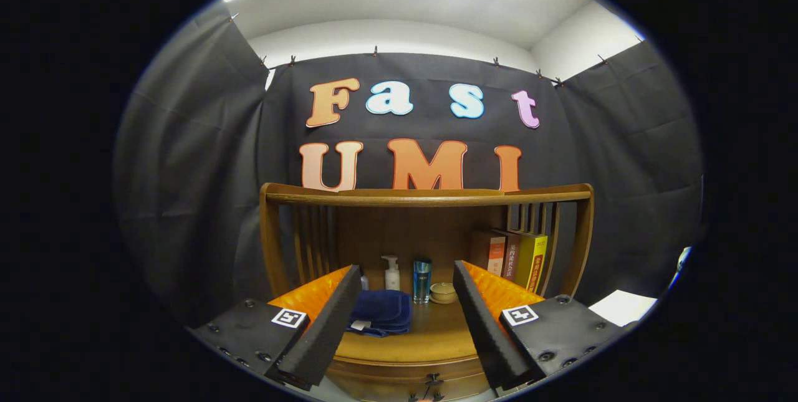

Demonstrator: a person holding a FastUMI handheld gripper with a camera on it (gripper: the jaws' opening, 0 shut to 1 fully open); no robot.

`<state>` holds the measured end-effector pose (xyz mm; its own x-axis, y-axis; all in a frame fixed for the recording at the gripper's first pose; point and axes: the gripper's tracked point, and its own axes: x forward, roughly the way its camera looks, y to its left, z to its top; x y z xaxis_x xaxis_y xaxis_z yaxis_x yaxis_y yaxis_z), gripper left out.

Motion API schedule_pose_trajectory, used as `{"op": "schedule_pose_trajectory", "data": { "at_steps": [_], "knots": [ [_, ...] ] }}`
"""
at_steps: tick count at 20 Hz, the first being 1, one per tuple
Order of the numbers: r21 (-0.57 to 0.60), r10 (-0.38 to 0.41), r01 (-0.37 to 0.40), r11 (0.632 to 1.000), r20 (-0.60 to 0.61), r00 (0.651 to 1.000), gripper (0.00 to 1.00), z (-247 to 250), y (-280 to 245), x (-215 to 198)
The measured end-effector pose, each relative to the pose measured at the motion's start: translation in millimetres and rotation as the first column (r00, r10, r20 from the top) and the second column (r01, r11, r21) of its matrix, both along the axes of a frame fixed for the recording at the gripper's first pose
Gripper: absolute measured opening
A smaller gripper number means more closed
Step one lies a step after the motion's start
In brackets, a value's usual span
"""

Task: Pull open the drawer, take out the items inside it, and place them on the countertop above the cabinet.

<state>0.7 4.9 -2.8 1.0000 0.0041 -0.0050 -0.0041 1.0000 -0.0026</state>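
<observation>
Currently the gripper (408,327) hovers above the front edge of the curved wooden cabinet (405,343), its two fingers spread wide apart and holding nothing. Below and between the fingertips, the closed wooden drawer front (399,377) shows a small dark metal handle (432,382). On the countertop beyond the fingers lie a folded dark-blue cloth (381,313), a white pump bottle (391,274), a blue cylindrical bottle (422,280) and a small round beige jar (442,293); upright books (517,258) stand to the right. The drawer's contents are hidden. The handle is small, so a wide approach could slip off it, and a crooked pull may jam the drawer. Later placing could knock over the bottles crowding the countertop.
</observation>
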Motion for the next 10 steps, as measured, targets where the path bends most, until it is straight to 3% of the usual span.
{"op": "schedule_pose_trajectory", "data": {
  "at_steps": [10],
  "knots": [
    [0.002, -0.005, 0.005, 1.000, 0.003, 1.000, 0.98, 1.0, -1.1, 1.6]
  ]
}}
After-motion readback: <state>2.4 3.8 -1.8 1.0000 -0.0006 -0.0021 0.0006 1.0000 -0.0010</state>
